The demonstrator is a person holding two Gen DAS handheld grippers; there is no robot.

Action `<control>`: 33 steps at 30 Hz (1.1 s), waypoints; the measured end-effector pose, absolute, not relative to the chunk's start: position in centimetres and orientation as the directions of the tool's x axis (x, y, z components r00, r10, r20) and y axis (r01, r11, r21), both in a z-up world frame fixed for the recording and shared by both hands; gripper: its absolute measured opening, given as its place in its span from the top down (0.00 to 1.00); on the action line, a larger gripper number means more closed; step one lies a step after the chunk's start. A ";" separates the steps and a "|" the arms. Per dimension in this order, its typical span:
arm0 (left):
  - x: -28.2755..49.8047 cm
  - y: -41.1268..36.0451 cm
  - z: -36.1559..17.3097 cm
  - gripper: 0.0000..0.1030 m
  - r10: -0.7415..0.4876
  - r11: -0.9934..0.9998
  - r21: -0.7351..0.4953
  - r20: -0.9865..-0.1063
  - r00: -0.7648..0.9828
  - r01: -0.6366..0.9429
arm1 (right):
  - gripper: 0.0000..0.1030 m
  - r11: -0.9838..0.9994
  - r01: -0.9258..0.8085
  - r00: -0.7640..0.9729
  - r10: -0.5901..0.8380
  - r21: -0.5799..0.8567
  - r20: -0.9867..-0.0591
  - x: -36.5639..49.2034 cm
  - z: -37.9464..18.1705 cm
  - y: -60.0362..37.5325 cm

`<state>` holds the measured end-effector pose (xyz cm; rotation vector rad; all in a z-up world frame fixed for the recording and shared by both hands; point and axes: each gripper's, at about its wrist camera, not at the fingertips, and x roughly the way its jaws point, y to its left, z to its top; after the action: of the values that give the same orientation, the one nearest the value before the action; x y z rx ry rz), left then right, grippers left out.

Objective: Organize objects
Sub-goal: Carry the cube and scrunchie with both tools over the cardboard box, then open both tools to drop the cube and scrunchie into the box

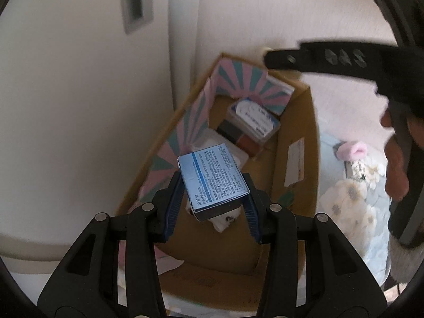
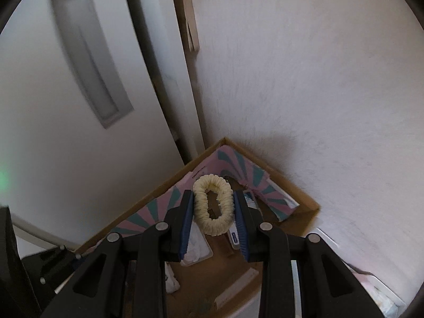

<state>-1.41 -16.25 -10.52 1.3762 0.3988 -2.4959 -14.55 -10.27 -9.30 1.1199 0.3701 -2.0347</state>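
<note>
Hovering above the cardboard box (image 1: 296,122) for dropping in, a blue carton (image 1: 212,177) is clamped by the left gripper (image 1: 213,198), while a cream scrunchie (image 2: 213,206) is pinched by the right gripper (image 2: 213,214).

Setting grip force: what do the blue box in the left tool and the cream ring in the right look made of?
Blue box: thin printed paperboard, slight sheen, crisp folded edges. Cream ring: ruched fabric, matte, probably an elastic scrunchie. Left tool, right tool.

Cream scrunchie (image 2: 213,207); pink-teal striped liner (image 1: 239,78)
</note>
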 end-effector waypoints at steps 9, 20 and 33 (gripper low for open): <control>-4.0 -15.5 -15.0 0.62 -0.023 -0.931 -0.133 -0.908 -0.418 0.340 | 0.73 -0.626 0.775 -0.230 -0.410 0.089 -0.883 -17.2 -14.5 -13.3; -6.2 -15.1 -16.5 0.61 -0.017 -0.935 -0.110 -0.935 -0.354 0.337 | 0.73 -0.616 0.781 -0.182 -0.381 0.101 -0.907 -18.4 -17.0 -14.5; -6.9 -13.6 -14.4 0.00 -0.090 -0.947 -0.040 -0.918 -0.385 0.317 | 0.01 -0.564 0.822 -0.182 -0.383 0.074 -0.905 -17.7 -16.2 -15.0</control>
<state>-6.86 -13.59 -14.39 1.5765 0.3067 -2.4080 -17.68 -15.01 -16.15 1.2363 0.5628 -1.8522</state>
